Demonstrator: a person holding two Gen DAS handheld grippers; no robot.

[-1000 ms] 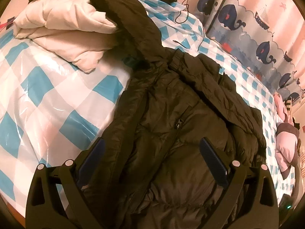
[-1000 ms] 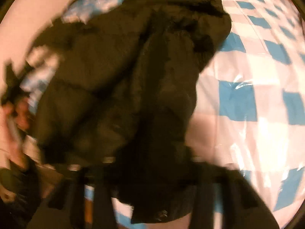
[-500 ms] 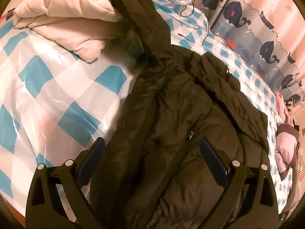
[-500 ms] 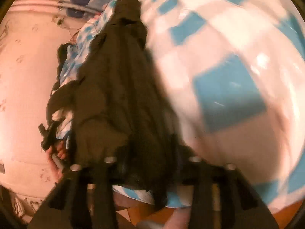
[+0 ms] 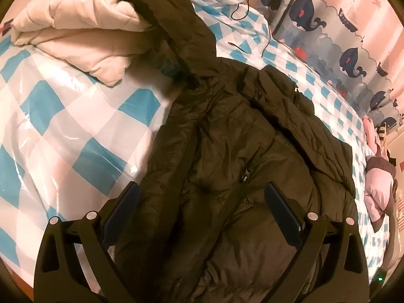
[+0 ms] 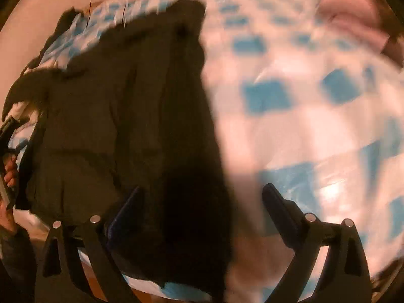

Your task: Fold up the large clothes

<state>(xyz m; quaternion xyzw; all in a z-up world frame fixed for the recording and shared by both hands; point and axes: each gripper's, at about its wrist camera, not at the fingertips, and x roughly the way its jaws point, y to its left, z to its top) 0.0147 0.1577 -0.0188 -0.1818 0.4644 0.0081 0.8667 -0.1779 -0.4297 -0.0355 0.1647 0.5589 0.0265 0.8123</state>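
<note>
A dark olive puffer jacket [image 5: 234, 166] lies spread on the bed, its hood toward the cream quilt and its zip pull [image 5: 244, 176] in the middle. My left gripper [image 5: 202, 202] hovers just over the jacket's front, open, with nothing pressed between its blue pads [image 5: 282, 214]. In the blurred right wrist view the jacket [image 6: 126, 126] fills the left half. My right gripper [image 6: 199, 207] is over the jacket's right edge and its jaws are opening. Dark fabric shows in the left of the gap, but the pads do not press on it. A hand [image 6: 10, 171] holds the other gripper at the far left.
A blue-and-white check cover under clear plastic [image 5: 63, 126] covers the bed. A folded cream quilt [image 5: 83, 32] lies by the hood. A black cable [image 5: 242, 7], a whale-print curtain [image 5: 328, 25] and a pink cushion [image 5: 378, 189] are beyond. The bed's near edge and floor [image 6: 106, 285] show below.
The right gripper swung sideways along the jacket's edge toward the bare check cover, and its fingers now stand wider apart. In the left view the jacket has settled slightly; the left gripper stayed put.
</note>
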